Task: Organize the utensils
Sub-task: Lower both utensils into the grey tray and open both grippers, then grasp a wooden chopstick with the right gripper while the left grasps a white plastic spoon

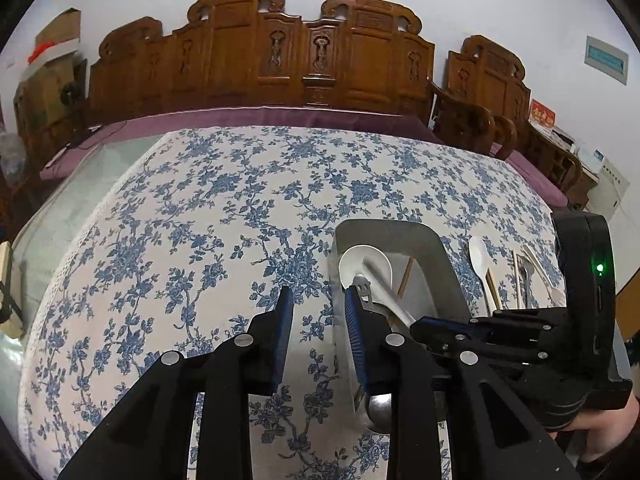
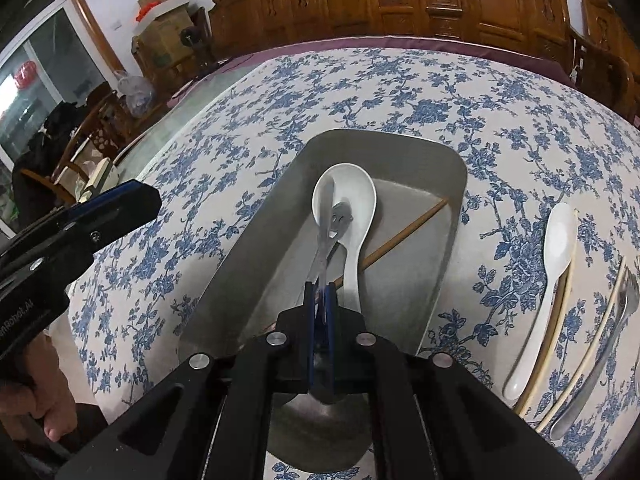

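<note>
**Right now: right gripper clamped on a metal utensil over the tray**

Currently the right gripper (image 2: 320, 292) has its jaws pressed nearly together on the handle of a metal utensil (image 2: 326, 236). That handle runs forward from the jaws, over the grey tray (image 2: 404, 152), and its cut-out end lies over the bowl of the white ceramic spoon (image 2: 352, 208) inside the tray. Whether the metal touches the spoon, can't tell.

Inside the tray:
- white ceramic spoon, bowl toward the far end, handle toward the camera
- one brown chopstick (image 2: 404, 236) lying diagonally, passing under the spoon handle

Right of the tray, on the floral desk cloth (image 2: 248, 128):
- white plastic spoon (image 2: 548, 280), nearest the tray
- pale chopsticks (image 2: 560, 312) just beside it, with a second one farther right
- metal fork (image 2: 616, 328) farthest from the tray

Left gripper (image 1: 316, 312): jaws wide open, holding nothing, hovering at the tray's left wall. Its right fingertip (image 1: 354, 312) sits at the tray's left rim; the left one is over bare cloth left of the tray.

Carved wooden bench (image 1: 312, 64) stands beyond the tray, behind the desk.
</note>
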`<move>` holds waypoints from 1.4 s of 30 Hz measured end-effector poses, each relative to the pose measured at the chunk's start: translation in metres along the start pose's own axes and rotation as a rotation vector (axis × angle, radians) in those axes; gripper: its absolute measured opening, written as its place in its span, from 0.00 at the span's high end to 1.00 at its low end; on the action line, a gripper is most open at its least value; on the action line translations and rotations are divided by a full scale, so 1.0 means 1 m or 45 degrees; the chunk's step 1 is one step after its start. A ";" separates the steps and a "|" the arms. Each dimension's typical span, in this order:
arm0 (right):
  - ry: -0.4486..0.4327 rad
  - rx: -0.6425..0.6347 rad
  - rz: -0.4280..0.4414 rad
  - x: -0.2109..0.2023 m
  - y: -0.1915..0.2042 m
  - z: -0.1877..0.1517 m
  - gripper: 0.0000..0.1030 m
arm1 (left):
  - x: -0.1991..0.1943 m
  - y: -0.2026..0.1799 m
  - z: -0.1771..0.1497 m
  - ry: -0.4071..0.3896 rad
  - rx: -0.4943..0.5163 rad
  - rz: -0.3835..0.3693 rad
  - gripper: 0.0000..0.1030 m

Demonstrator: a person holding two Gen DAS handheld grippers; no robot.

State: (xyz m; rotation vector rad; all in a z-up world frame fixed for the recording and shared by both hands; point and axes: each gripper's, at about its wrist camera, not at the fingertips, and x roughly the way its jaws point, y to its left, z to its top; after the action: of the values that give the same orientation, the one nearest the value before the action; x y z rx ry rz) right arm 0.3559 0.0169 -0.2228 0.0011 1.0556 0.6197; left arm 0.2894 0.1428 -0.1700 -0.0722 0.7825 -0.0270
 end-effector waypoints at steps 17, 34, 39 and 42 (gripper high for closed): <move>-0.143 -0.067 -0.137 -0.086 -0.057 -0.032 0.73 | -0.010 -0.033 -0.004 -0.037 0.069 -0.023 0.36; 0.023 0.083 -0.389 -0.052 -0.157 -0.050 0.73 | -0.017 -0.087 -0.018 -0.064 0.125 -0.106 0.32; 0.061 0.111 -0.437 -0.039 -0.163 -0.046 0.73 | -0.015 -0.097 -0.022 -0.050 0.152 -0.111 0.32; 0.059 0.128 -0.481 -0.036 -0.161 -0.043 0.73 | -0.016 -0.104 -0.024 -0.046 0.166 -0.111 0.32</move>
State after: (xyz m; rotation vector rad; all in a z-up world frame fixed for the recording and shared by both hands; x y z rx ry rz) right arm 0.3861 -0.1464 -0.2623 -0.1231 1.0959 0.2252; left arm 0.2617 0.0381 -0.1678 0.0168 0.7393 -0.1592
